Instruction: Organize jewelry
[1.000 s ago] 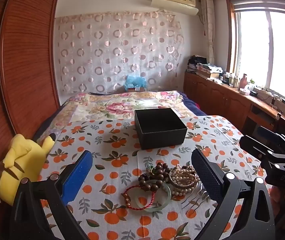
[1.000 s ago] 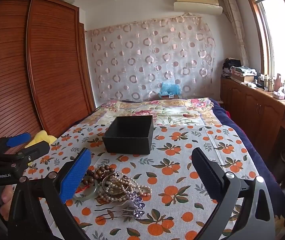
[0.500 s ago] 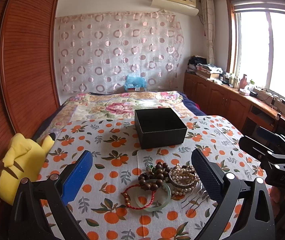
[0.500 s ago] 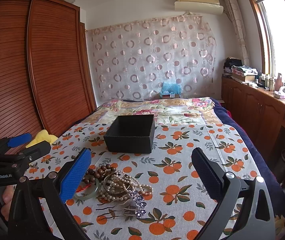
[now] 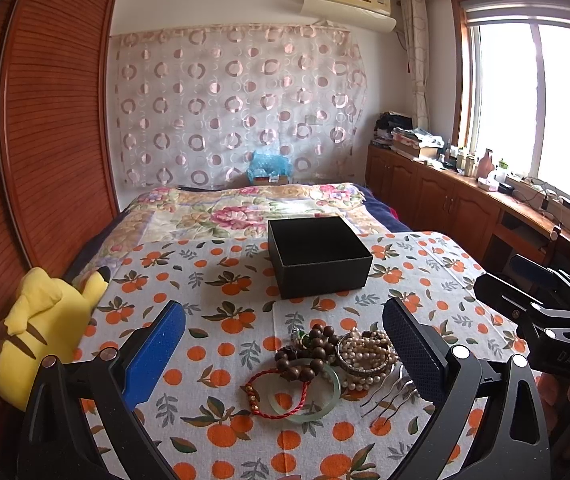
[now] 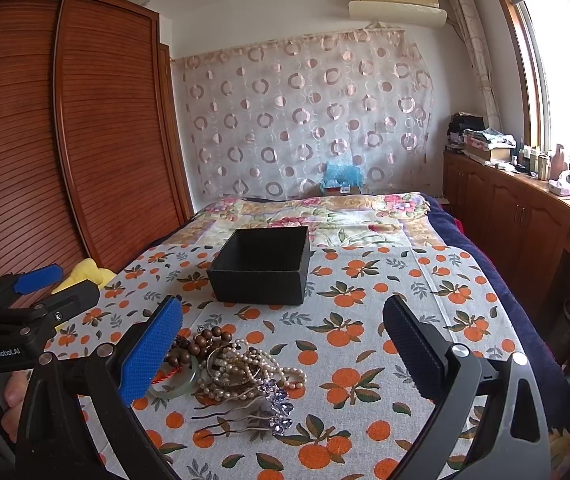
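Bedroom, table under orange-print cloth (image 5: 221, 276). We hold left gripper (image 5: 283, 346) and right gripper (image 6: 283, 344) above jewelry pile (image 5: 325, 360), jaws of both wide apart, nothing gripped. Black box (image 5: 317, 256) beyond pile, open, appears empty. We judge sorting not yet started; every piece left.

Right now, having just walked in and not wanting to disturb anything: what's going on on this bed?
A person holds two-finger tongs in each hand, left tongs and right tongs, both open and empty above a tangled jewelry pile on the orange-print cloth: brown wooden beads, pearl strands, a pale green bangle, a red cord bracelet, a hair comb. The open black square box beyond looks empty. Nothing is sorted yet.
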Available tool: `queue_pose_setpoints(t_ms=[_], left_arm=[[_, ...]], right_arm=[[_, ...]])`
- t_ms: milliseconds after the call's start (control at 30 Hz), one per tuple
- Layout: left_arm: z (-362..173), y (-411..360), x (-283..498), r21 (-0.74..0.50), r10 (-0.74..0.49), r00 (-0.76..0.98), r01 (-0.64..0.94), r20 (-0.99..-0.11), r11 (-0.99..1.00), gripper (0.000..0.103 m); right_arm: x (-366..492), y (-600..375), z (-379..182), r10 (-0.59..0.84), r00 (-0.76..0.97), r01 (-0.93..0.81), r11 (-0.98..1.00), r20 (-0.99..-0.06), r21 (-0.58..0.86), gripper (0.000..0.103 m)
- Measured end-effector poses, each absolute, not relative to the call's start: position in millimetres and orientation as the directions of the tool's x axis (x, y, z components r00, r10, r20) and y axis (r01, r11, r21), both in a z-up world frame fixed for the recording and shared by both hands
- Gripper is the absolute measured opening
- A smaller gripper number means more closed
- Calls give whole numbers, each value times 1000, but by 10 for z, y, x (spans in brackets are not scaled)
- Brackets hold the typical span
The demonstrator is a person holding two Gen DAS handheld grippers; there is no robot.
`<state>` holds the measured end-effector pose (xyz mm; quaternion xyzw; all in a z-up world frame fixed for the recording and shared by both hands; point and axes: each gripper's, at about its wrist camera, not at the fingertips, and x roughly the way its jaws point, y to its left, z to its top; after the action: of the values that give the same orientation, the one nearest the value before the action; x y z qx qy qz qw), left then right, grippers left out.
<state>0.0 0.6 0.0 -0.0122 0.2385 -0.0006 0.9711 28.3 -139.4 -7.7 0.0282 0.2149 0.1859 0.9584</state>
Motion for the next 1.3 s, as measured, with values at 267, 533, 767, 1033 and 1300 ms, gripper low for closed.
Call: queue_pose_setpoints(t_ms=[267,533,767,1033,1300], left_arm=[[0,6,1,-24,-7,886,-5,-464,1000,96],[-5,1,10,-24,-7,886,-5,-463,1000,96],[-6,-1,11,-23,-6,885,-5,-465,1000,96],[-25,-30,6,-25,-8,887,-4,-462,1000,96],[-30,-58,12,-25,-8,886,-4,-463,1000,96]], right_arm=[[291,-1407,-76,367,840,-342,930,-400,135,100],[332,-1439,-103,370,837,-344,929,-404,138,100],[342,-1443,-122,370,836,-344,929,-405,139,100],[338,-1437,-124,371,835,-345,928,-406,139,100],[384,-1448,-183,372,834,-345,928,-407,140,100]])
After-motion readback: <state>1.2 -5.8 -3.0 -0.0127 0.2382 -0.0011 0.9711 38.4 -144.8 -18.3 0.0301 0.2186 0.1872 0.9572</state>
